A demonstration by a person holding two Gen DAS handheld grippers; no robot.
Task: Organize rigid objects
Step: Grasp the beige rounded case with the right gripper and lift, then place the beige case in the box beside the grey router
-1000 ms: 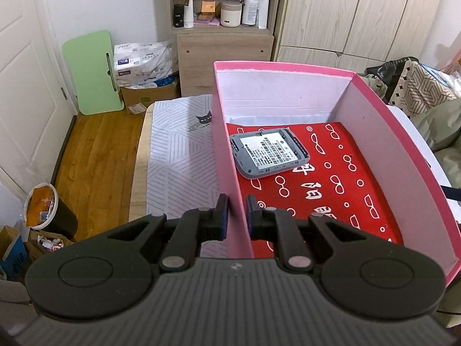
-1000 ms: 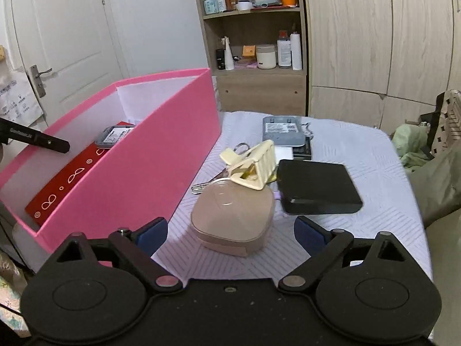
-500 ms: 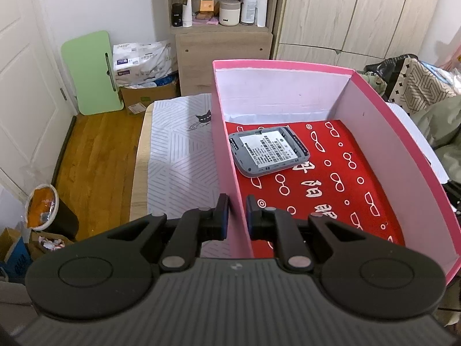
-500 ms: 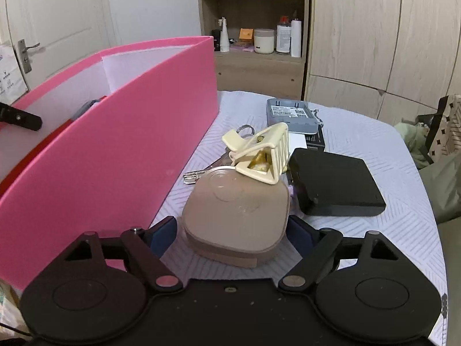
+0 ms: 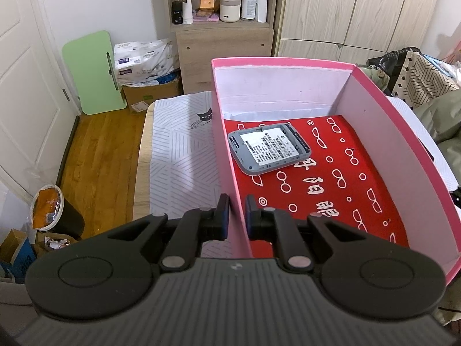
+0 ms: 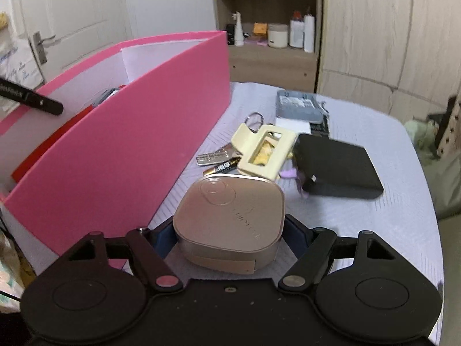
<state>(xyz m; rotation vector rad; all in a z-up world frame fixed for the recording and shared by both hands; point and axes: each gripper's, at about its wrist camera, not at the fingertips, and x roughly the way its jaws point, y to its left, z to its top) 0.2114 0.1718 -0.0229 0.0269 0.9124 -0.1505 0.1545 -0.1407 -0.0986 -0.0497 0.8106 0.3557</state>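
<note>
Pink cardboard forms the big box [image 5: 288, 65] that stands on the table [image 6: 360, 225], and everything below is placed relative to this box. Its inside walls are white and its floor is covered by a red sheet [image 5: 340, 184] with white signs. Only one thing lies inside: a flat grey device [image 5: 268, 147] with a white label, near the far left corner.

The left gripper [image 5: 236, 216] is clenched on the near part of the left wall of the box, one finger outside and one finger inside.

Outside the box, just beside its right wall, the right gripper [image 6: 229, 238] is closed around a rounded beige case [image 6: 230, 225], with one finger pressing on each side. Beyond the case lie a battery [image 6: 222, 167], keys [image 6: 216, 155] and a cream clip [image 6: 265, 151], touching each other. A black box [image 6: 337, 167] sits further right, and a second grey device [image 6: 298, 106] rests farther back.
</note>
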